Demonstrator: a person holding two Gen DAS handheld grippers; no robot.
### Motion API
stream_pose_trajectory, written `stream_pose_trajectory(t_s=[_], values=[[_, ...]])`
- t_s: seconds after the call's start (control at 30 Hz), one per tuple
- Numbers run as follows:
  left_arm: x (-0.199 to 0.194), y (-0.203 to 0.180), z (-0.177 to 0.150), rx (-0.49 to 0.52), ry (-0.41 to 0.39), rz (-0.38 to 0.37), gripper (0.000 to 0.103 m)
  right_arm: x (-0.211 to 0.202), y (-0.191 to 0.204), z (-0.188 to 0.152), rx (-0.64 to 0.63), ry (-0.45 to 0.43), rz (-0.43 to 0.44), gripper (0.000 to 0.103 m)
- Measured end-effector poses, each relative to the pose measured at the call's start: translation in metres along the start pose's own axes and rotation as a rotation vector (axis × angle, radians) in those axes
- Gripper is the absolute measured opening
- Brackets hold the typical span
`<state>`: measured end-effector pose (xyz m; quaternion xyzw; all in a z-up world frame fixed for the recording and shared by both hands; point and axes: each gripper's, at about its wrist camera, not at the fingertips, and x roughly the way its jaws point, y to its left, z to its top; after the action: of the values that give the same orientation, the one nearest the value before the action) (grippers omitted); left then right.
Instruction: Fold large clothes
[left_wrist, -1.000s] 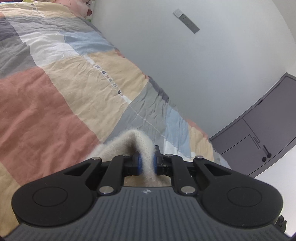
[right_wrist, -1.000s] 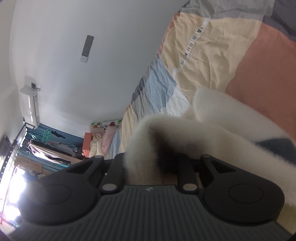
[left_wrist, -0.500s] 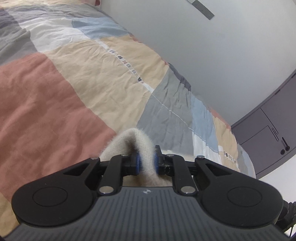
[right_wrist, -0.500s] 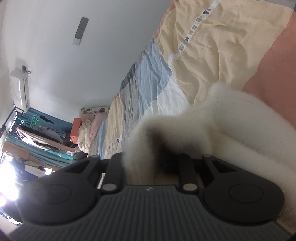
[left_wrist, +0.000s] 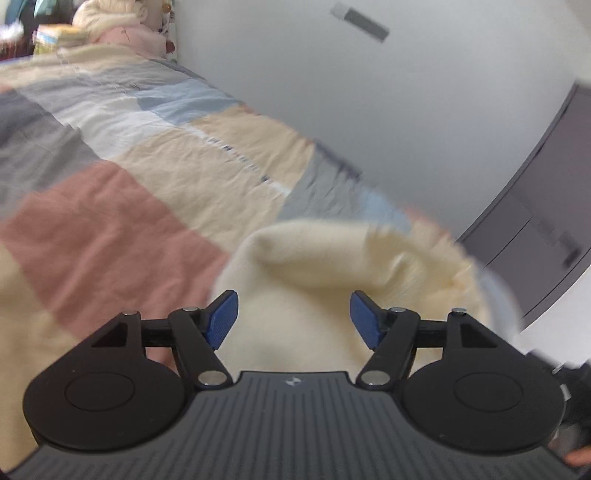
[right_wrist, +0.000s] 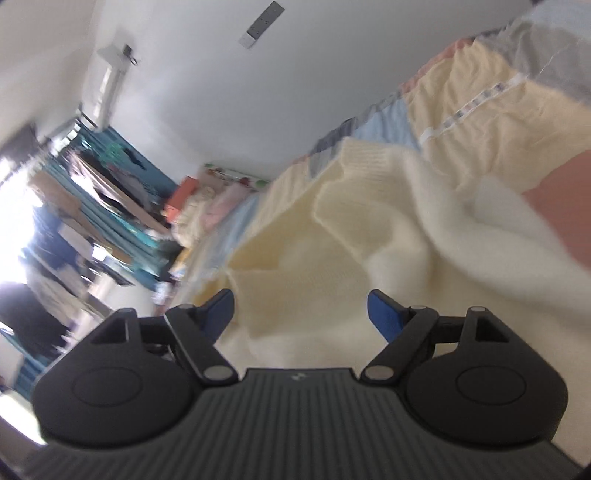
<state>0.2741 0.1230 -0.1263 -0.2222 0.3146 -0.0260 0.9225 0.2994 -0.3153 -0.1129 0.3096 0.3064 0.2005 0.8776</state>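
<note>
Bed covered by a patchwork quilt of pink, beige, grey, white and pale-blue blocks, crossed by a printed strip. A cream fuzzy sweater lay rumpled directly on the quilt. Pale bundled bedding was piled at the bed's far end, beside the wall.

Your item: 1 cream fuzzy knit sweater, large and soft. You have it lying bunched in loose folds on the patchwork bedspread, a ribbed edge showing at its far side.
</note>
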Motion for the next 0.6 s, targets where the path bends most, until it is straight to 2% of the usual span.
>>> stream_pose_trajectory(t_s=[0.07, 0.1, 0.2, 0.3, 0.47, 0.6], values=[[0.001, -0.003, -0.007, 0.085, 0.012, 0.085, 0.071, 0.0, 0.006, 0.001, -0.074, 0.008, -0.067, 0.08], [0.004, -0.005, -0.01, 0.111, 0.019, 0.102, 0.071, 0.002, 0.009, 0.002, -0.114, 0.012, -0.094, 0.079], [0.015, -0.008, -0.017, 0.134, 0.045, 0.104, 0.071, 0.0, 0.012, 0.009, -0.203, -0.03, -0.207, 0.079], [0.025, -0.009, -0.021, 0.148, 0.045, 0.122, 0.07, 0.0, -0.002, 0.02, -0.21, -0.06, -0.29, 0.079], [0.041, -0.004, -0.017, 0.117, 0.048, 0.138, 0.063, 0.007, -0.024, 0.033, -0.167, -0.058, -0.264, 0.08], [0.055, 0.004, -0.012, 0.083, 0.049, 0.175, 0.061, 0.026, -0.016, 0.031, -0.225, -0.043, -0.227, 0.078]])
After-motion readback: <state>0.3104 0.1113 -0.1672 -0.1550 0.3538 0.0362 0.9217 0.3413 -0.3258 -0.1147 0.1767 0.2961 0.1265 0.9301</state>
